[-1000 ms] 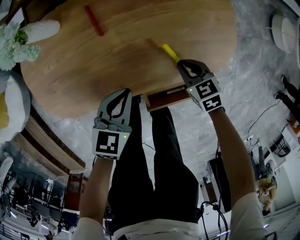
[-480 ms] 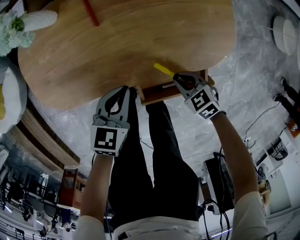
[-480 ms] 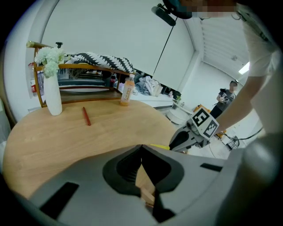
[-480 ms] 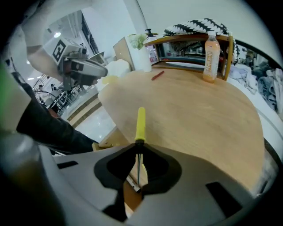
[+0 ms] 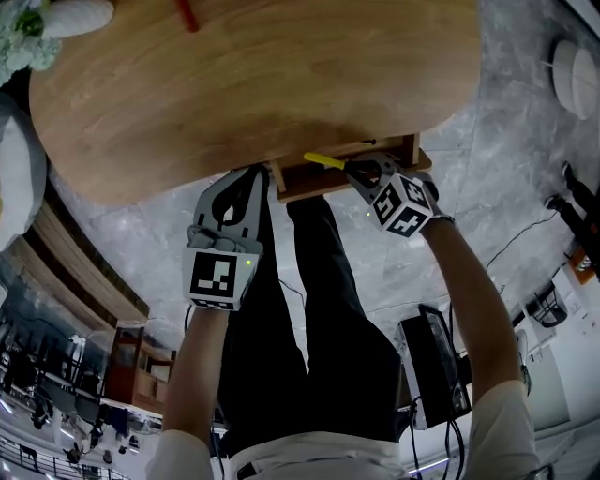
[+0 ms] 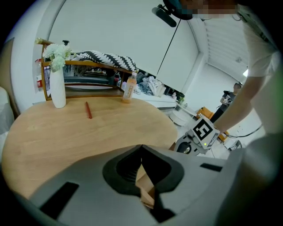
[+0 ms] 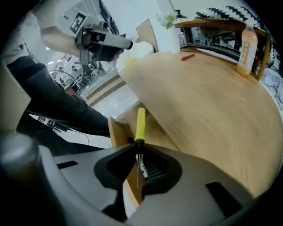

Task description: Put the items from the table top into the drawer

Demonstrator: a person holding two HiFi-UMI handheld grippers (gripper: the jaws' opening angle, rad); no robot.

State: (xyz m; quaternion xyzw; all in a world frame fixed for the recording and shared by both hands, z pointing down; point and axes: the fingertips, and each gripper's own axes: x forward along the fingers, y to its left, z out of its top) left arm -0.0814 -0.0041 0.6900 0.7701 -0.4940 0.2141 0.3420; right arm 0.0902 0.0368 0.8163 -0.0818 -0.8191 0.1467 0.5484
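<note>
A yellow-handled screwdriver (image 5: 322, 160) hangs over the open wooden drawer (image 5: 309, 183) under the round table's near edge (image 5: 234, 84). My right gripper (image 5: 354, 169) is shut on its metal shaft (image 7: 138, 167), and the handle (image 7: 140, 123) sticks out past the fingertips above the drawer's wall (image 7: 117, 128). My left gripper (image 5: 246, 178) is shut with nothing in it, close to the drawer's left corner. A red pen (image 5: 187, 14) lies far back on the table, also seen as the red pen (image 6: 88, 110) in the left gripper view.
A white vase of flowers (image 6: 58, 88) and an orange bottle (image 6: 129, 88) stand at the table's far side. The person's legs are right below the drawer. A round white object (image 5: 569, 66) and a black box (image 5: 431, 366) sit on the floor at the right.
My right gripper carried the screwdriver from above the tabletop toward the near edge and now holds it over the drawer. My left gripper came up closer to the table's edge.
</note>
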